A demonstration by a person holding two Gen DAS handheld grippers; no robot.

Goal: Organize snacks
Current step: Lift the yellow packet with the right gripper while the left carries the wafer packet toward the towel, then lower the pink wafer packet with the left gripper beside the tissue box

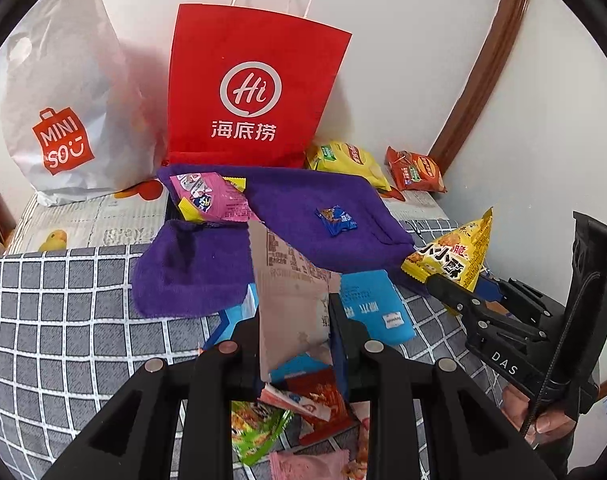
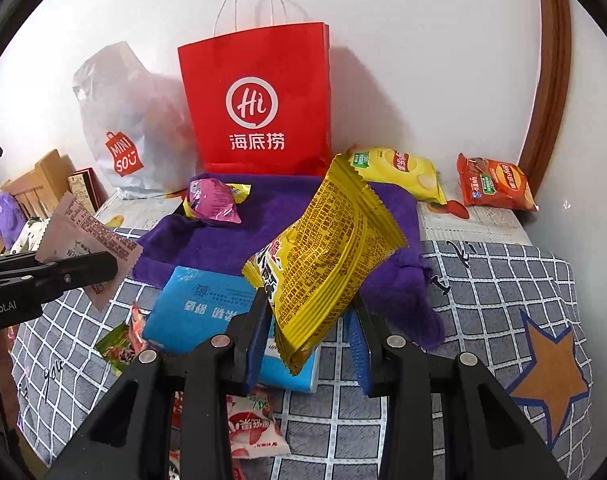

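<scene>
Jaws of both grippers are clamped on snack packets, each lifted clear of the bed. On my left gripper (image 1: 295, 320) the jaws are nearly closed around a flat pale pink packet (image 1: 289, 284), which stands upright between them, its printed top edge rising well above the fingertips. On my right gripper (image 2: 309, 320) the jaws press on the lower part of a yellow snack bag (image 2: 327, 248); most of the bag juts up and leans to the right beyond the tips.

Below the grippers I see a bed with a grey checked cover (image 1: 63, 320). A purple towel (image 1: 303, 216) lies rumpled across it, carrying a pink and yellow packet (image 1: 213, 196) and a small blue candy wrapper (image 1: 336, 220). A blue packet (image 2: 199, 312) lies just in front of the towel, under the right gripper. Loose red, green and pink sachets (image 1: 303, 412) lie nearest the cameras.

At the back, against the wall, stands an upright red paper bag (image 1: 255, 88) with white handles, and beside it on the left a white Miniso bag (image 1: 63, 100). To the right of the red bag lie a yellow chip bag (image 2: 399, 172) and a red chip bag (image 2: 493, 184), slightly apart.
</scene>
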